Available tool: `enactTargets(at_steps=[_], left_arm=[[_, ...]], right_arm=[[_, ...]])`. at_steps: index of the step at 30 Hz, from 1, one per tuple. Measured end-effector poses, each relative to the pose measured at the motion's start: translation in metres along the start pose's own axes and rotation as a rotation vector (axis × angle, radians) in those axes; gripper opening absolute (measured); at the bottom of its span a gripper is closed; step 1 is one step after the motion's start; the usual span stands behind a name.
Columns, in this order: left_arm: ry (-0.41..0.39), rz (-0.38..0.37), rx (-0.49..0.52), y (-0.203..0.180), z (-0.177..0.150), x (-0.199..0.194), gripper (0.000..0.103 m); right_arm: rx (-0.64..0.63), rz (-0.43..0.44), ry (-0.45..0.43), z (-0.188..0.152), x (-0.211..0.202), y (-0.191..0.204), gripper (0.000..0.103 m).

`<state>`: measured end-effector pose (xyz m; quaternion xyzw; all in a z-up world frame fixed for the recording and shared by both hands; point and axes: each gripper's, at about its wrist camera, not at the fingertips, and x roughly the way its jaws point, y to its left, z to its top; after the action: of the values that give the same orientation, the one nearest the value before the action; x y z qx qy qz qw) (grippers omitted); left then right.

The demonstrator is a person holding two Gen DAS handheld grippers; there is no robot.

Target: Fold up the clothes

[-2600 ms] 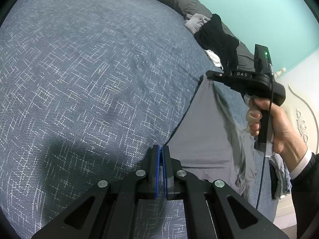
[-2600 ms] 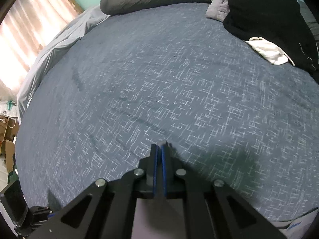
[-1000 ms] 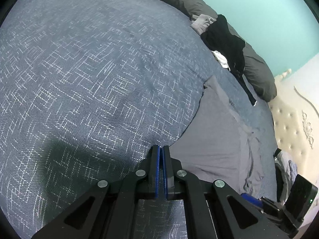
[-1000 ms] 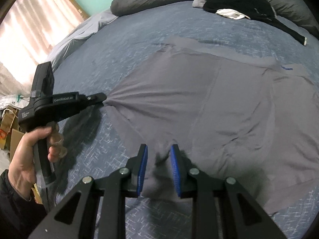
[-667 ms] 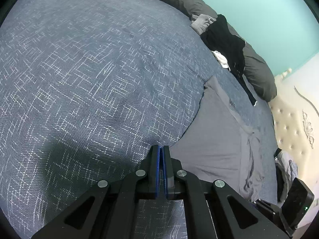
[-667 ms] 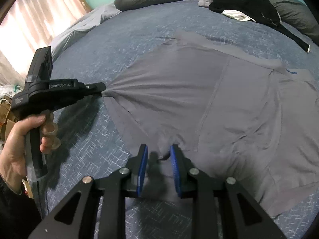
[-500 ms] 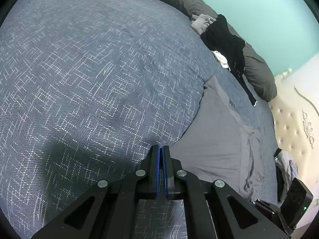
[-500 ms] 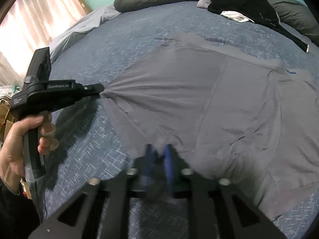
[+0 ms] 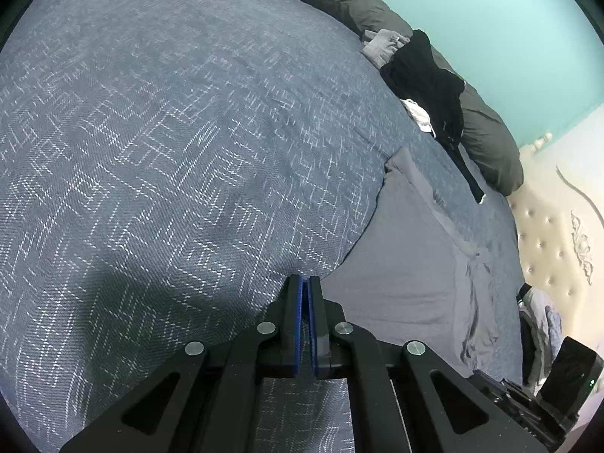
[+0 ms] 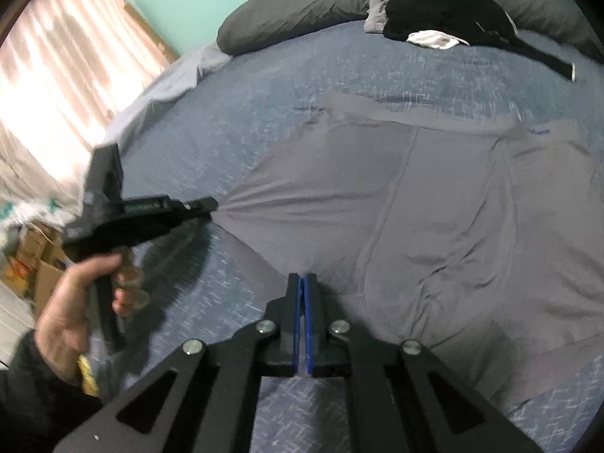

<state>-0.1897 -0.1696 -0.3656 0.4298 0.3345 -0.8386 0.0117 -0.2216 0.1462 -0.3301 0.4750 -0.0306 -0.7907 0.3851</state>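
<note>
Grey shorts (image 10: 434, 207) flat on bed (image 9: 170, 132), ahead of both tongs. Left tongs (image 9: 305, 283) clamped on one corner, right tongs (image 10: 302, 281) pinching the near hem. Fabric between pads hidden; right view blurred.

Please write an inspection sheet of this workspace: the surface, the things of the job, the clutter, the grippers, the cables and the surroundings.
Surface: bed with blue patterned cover.
Job's things: grey garment spread flat on the cover, a few wrinkles.
Clutter: black clothes, a white piece and a grey piece heaped by the dark pillows.
Grippers: left gripper shut on the garment's left corner; right gripper shut on its near edge.
Cables: nothing seen.
Surroundings: teal wall, curtain, cardboard boxes, tufted headboard.
</note>
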Motion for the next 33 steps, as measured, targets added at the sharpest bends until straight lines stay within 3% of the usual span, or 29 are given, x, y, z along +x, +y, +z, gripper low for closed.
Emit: enactTargets(at_steps=[15,22,30,33], left_arm=[[-0.001,0.026,0.007,-0.005,0.000,0.002,0.003],[-0.005,0.043,0.007,-0.007,0.001,0.005,0.003],[-0.033,0.069,-0.008,-0.009,-0.002,-0.002,0.004],[-0.061,0.078,-0.030,-0.009,-0.003,-0.009,0.003]], right_arm=[[0.029,0.000,0.101,-0.016,0.028,-0.004,0.003],[0.076,-0.012,0.107,-0.021,0.016,-0.015,0.004],[0.201,0.056,0.018,-0.016,-0.027,-0.042,0.004],[0.251,0.016,-0.038,-0.013,-0.045,-0.063,0.004]])
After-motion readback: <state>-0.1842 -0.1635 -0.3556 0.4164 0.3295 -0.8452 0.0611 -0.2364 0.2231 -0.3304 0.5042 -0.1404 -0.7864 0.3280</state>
